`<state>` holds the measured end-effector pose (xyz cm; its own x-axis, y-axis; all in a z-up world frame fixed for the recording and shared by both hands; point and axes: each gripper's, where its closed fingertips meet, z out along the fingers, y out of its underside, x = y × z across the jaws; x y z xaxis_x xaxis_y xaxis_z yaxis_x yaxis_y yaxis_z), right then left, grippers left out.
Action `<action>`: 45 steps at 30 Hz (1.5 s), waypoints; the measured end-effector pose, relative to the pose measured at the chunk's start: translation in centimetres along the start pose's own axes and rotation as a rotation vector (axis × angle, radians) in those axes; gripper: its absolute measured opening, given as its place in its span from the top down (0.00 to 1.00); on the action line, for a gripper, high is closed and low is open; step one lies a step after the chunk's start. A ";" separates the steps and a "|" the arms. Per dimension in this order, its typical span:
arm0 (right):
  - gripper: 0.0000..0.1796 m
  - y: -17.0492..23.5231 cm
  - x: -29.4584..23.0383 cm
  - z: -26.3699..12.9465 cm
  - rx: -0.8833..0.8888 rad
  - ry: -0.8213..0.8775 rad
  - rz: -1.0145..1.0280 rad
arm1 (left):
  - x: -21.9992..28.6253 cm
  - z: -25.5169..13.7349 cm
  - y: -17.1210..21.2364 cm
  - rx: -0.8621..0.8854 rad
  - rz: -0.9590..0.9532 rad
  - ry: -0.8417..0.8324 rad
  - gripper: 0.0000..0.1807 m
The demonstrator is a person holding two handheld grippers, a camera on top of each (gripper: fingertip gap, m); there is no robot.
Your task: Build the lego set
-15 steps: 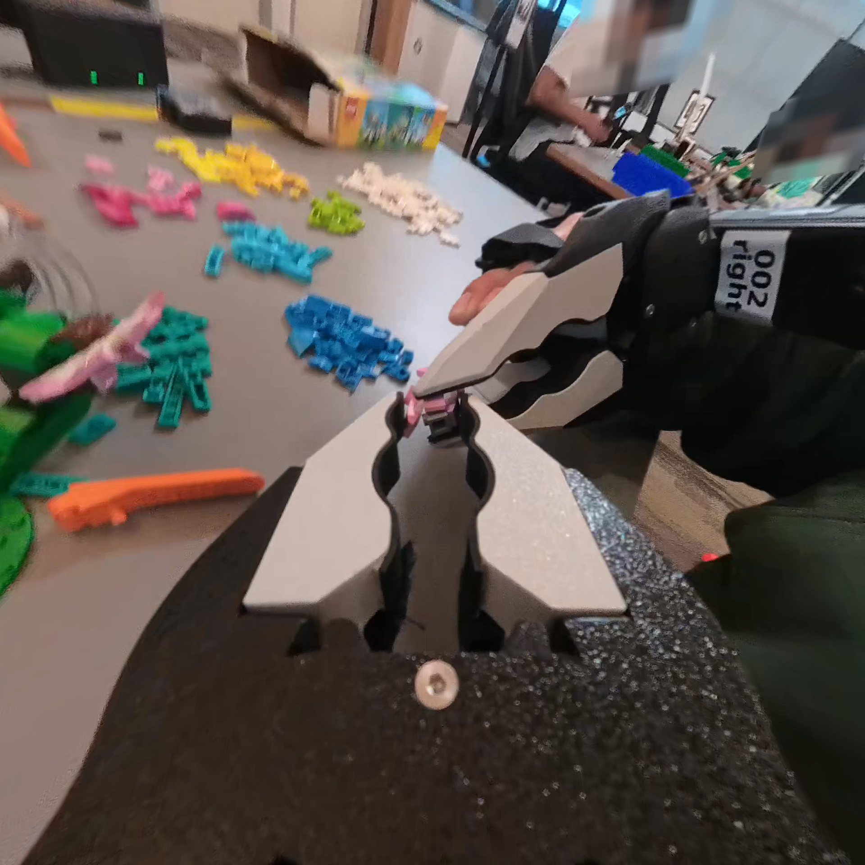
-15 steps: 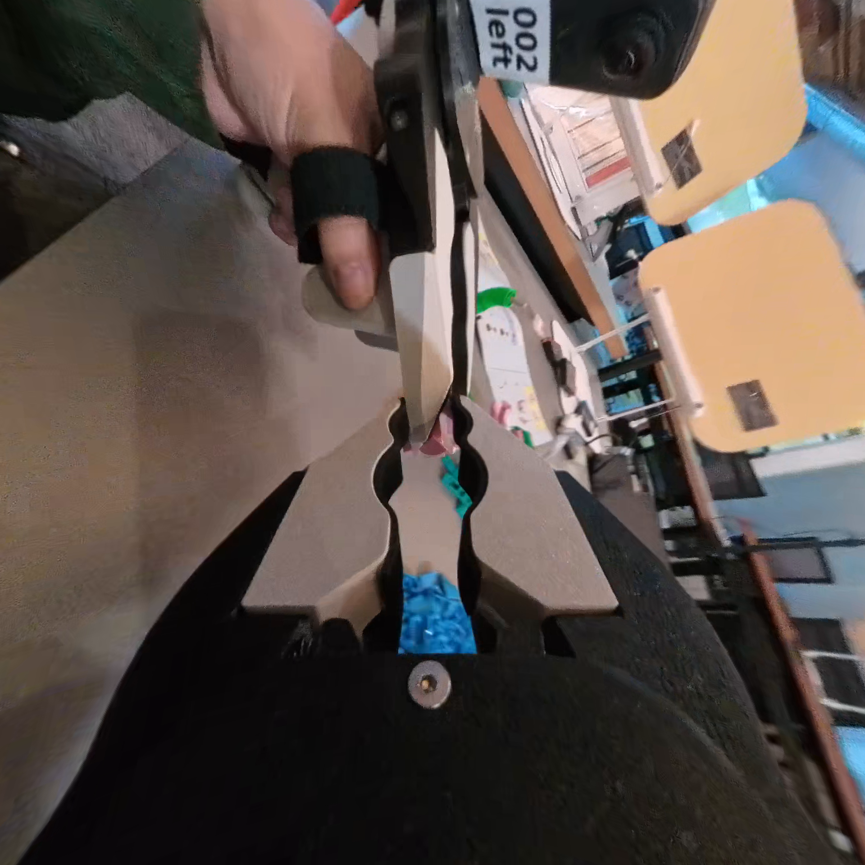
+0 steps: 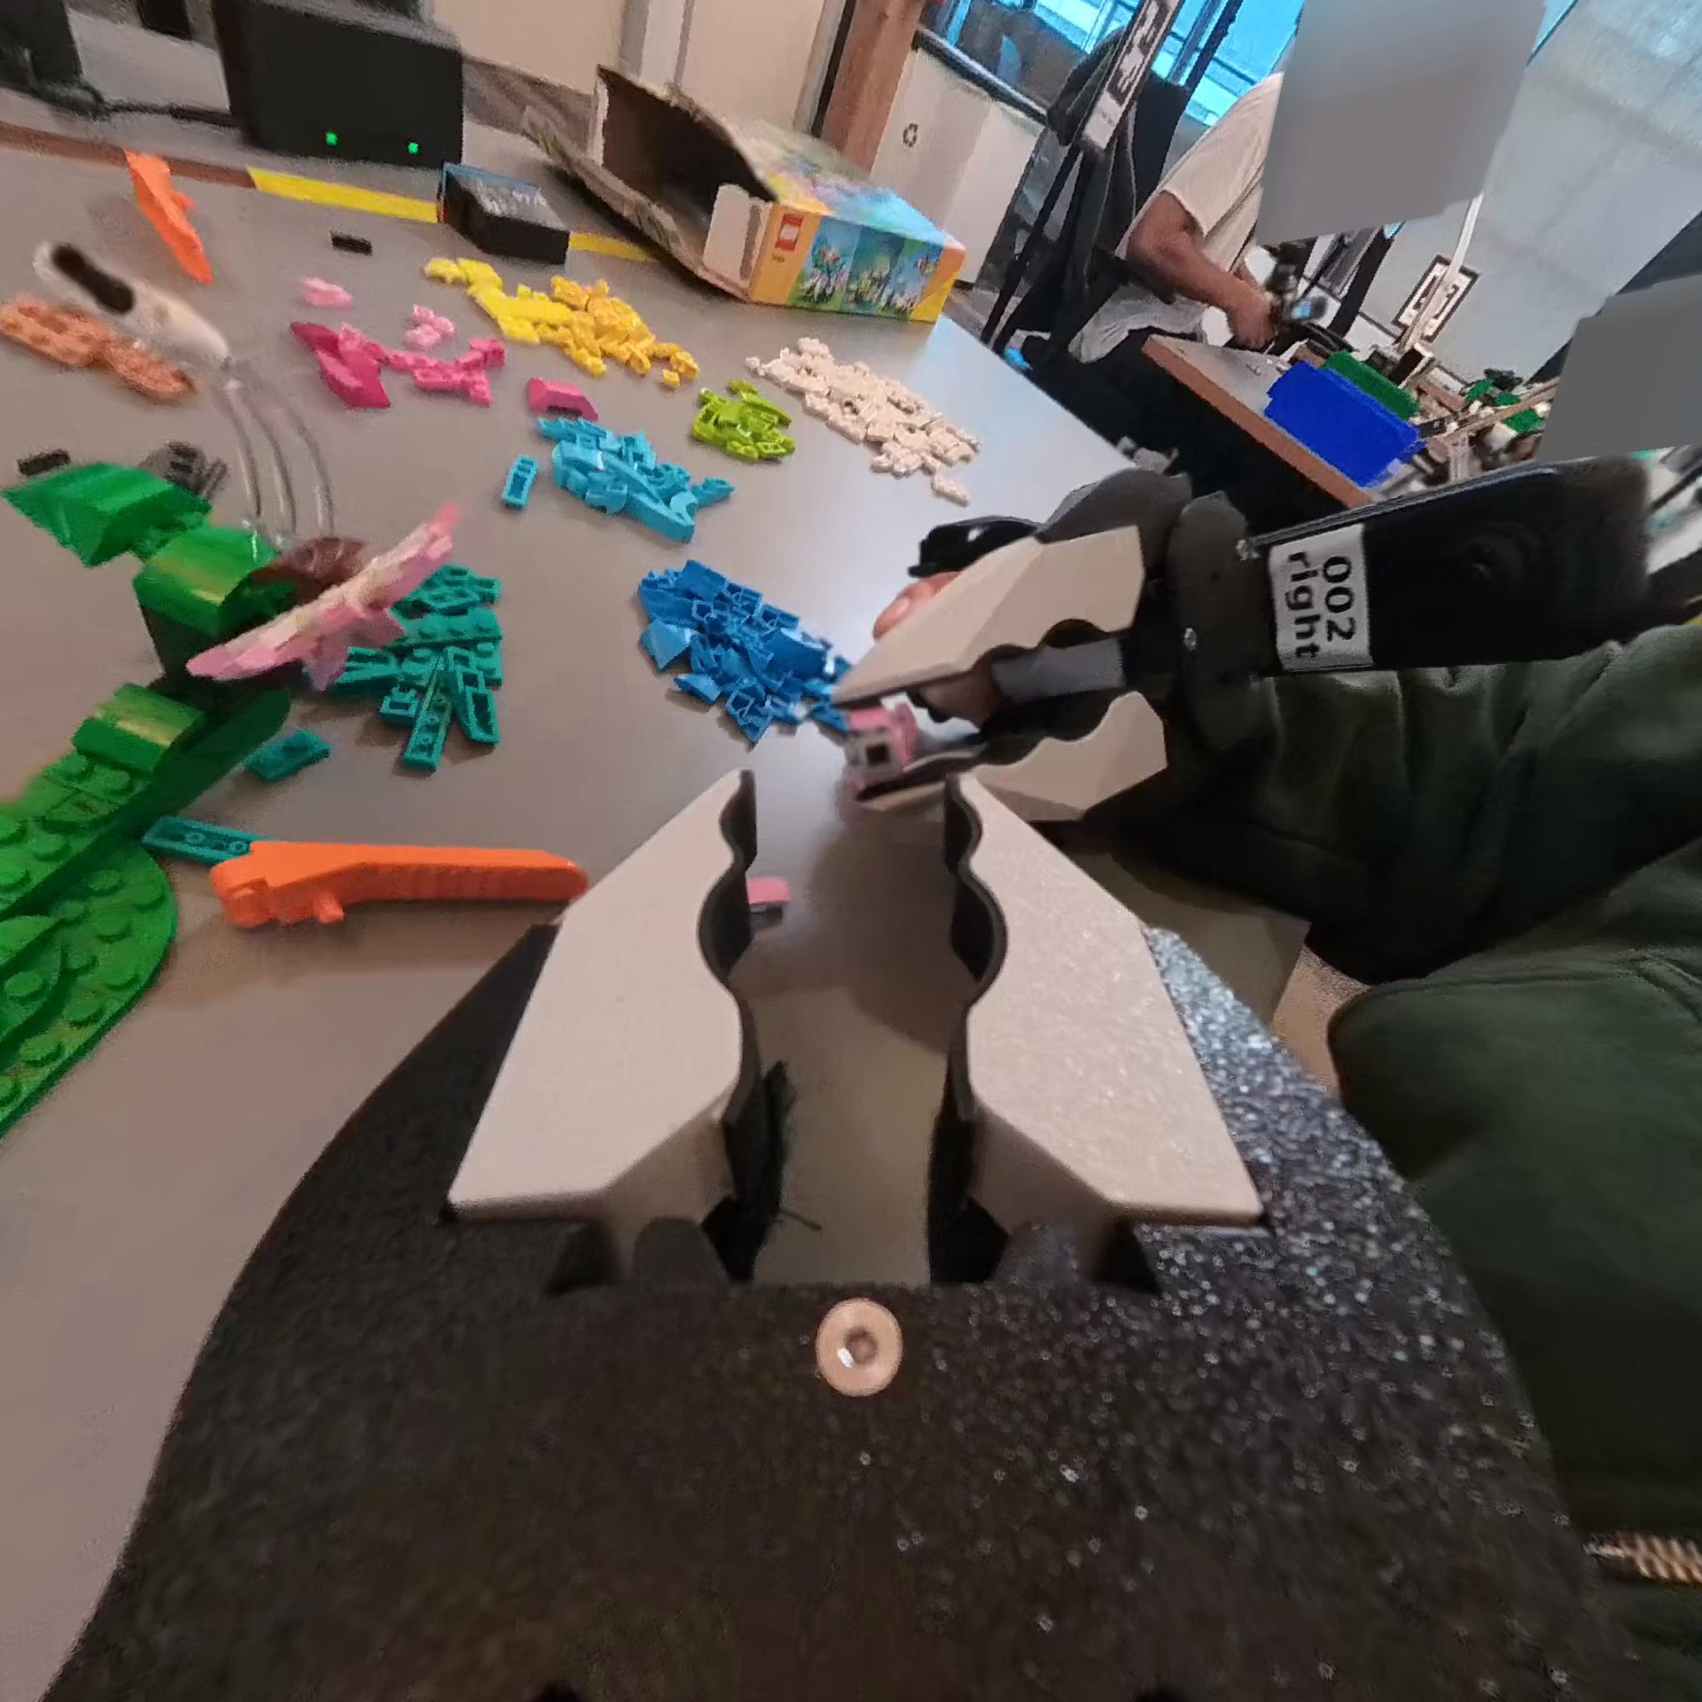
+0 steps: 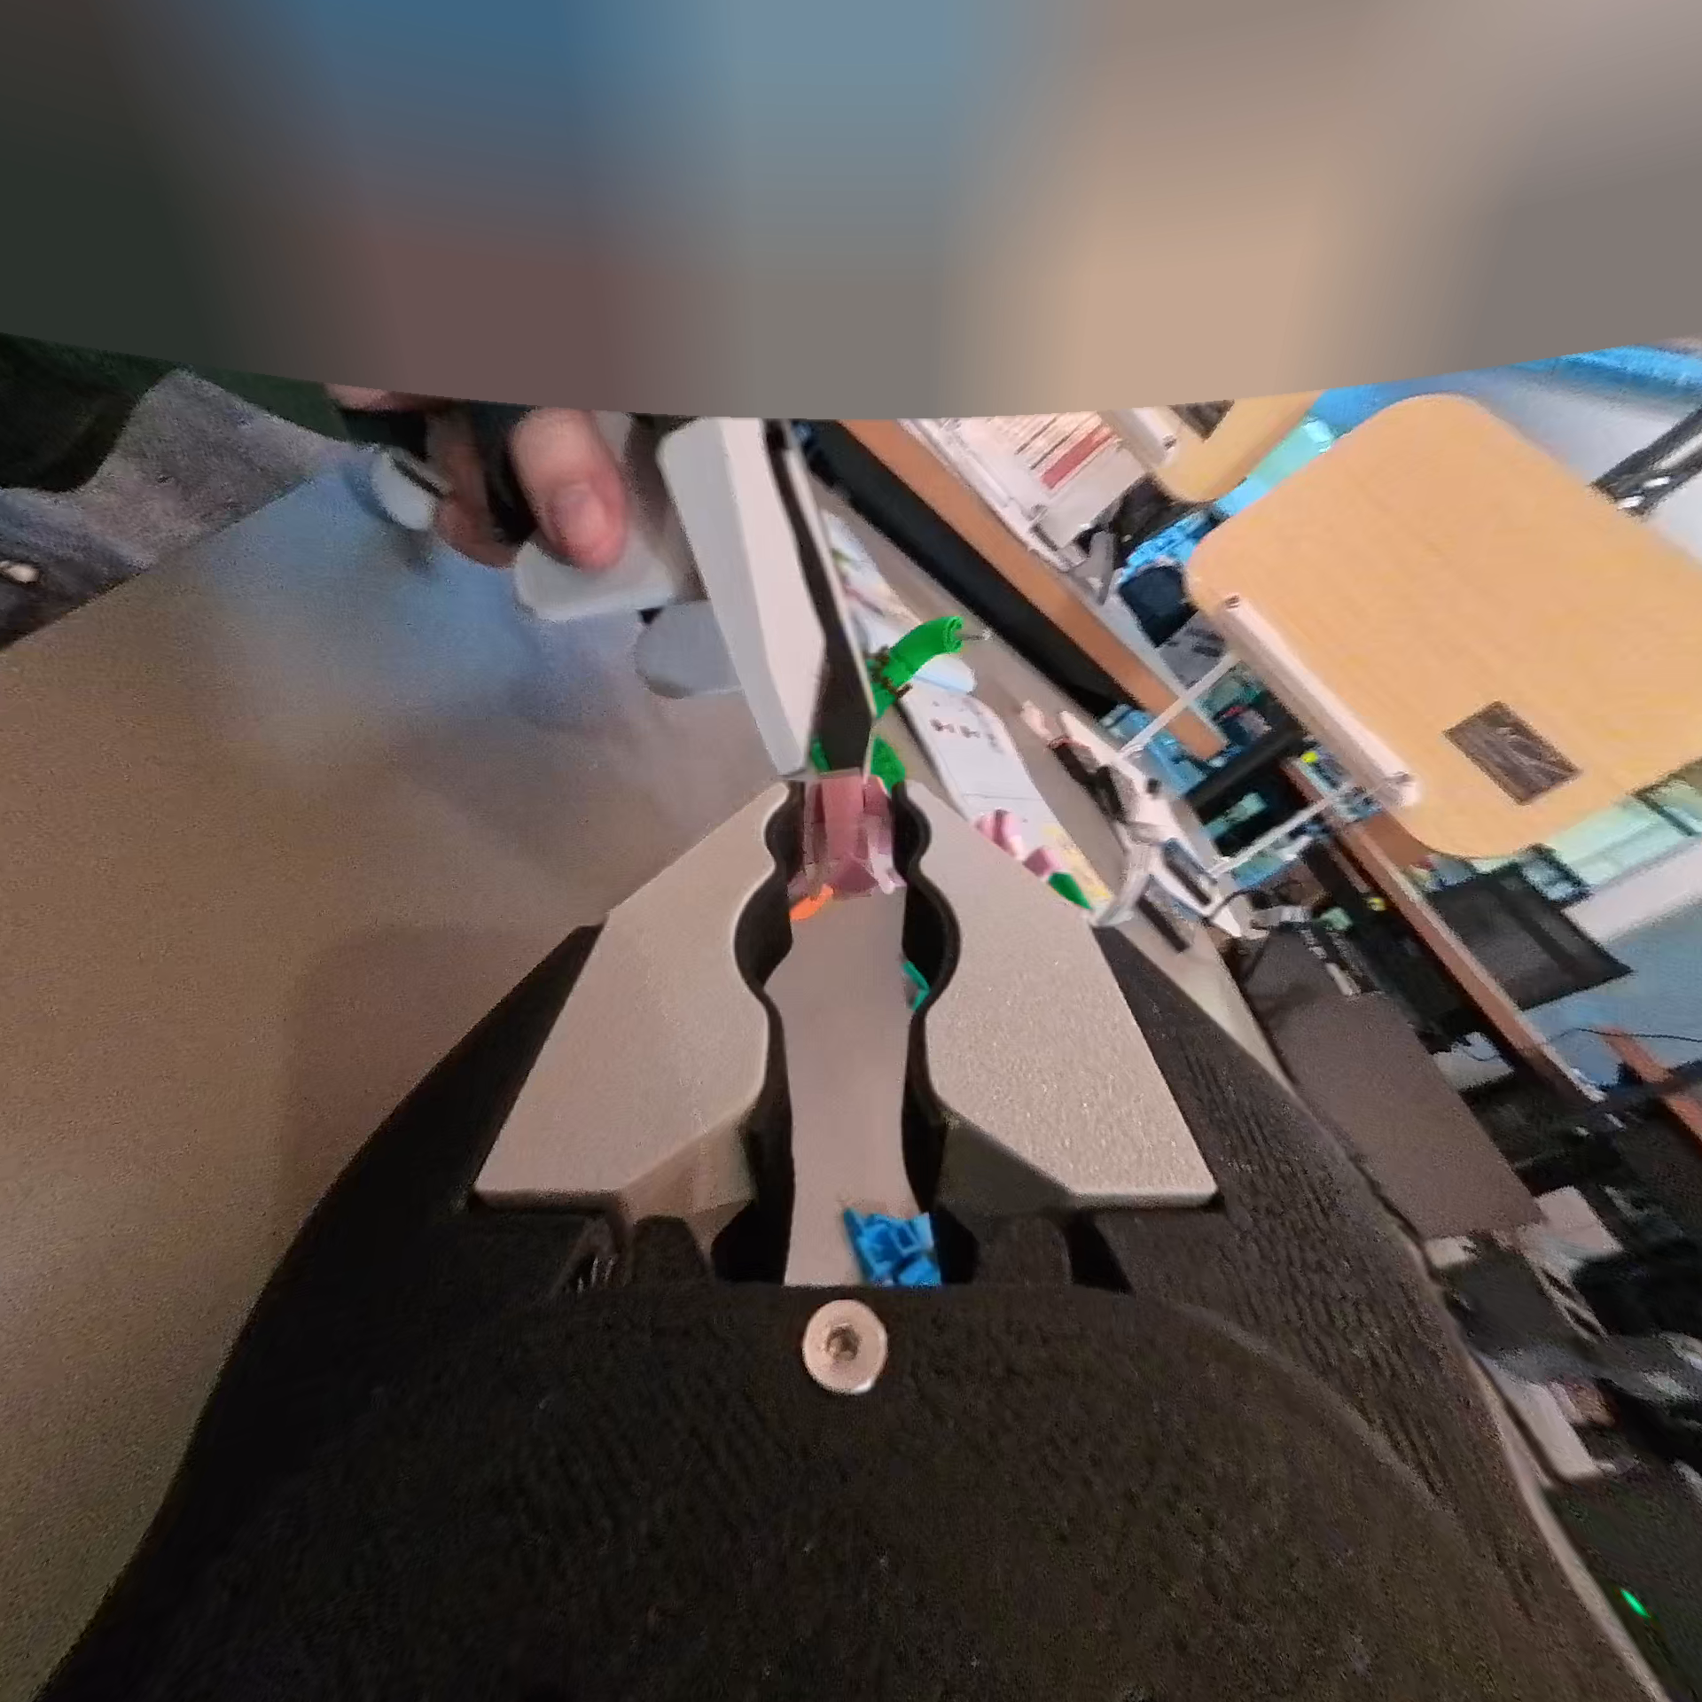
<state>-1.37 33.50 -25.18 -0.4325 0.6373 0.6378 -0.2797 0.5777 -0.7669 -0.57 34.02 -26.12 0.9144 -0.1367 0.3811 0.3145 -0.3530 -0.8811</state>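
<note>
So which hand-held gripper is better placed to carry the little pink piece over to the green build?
Right hand-held gripper: it is shut on the pink piece. The left hand-held gripper is open, holding nothing.

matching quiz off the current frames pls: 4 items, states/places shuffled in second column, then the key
Items
1. left gripper
2. right gripper
3. orange brick separator
4. lego box

States or places
A. lying flat on the table, beside the green build
B. shut on the small pink assembly
C. open, nothing between its fingers
D. at the table's far edge, one end torn open

Pairs: 1-C, 2-B, 3-A, 4-D
</note>
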 end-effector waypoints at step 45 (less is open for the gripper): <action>0.91 -1.4 -1.5 -1.9 -0.041 0.000 -0.533 | 3.0 1.6 0.3 -0.144 0.188 -0.047 0.94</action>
<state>1.32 32.72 -24.92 -0.2395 0.2503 0.9381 -0.4264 0.8409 -0.3332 2.69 35.02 -25.68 0.9654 -0.1706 0.1973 0.1006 -0.4546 -0.8850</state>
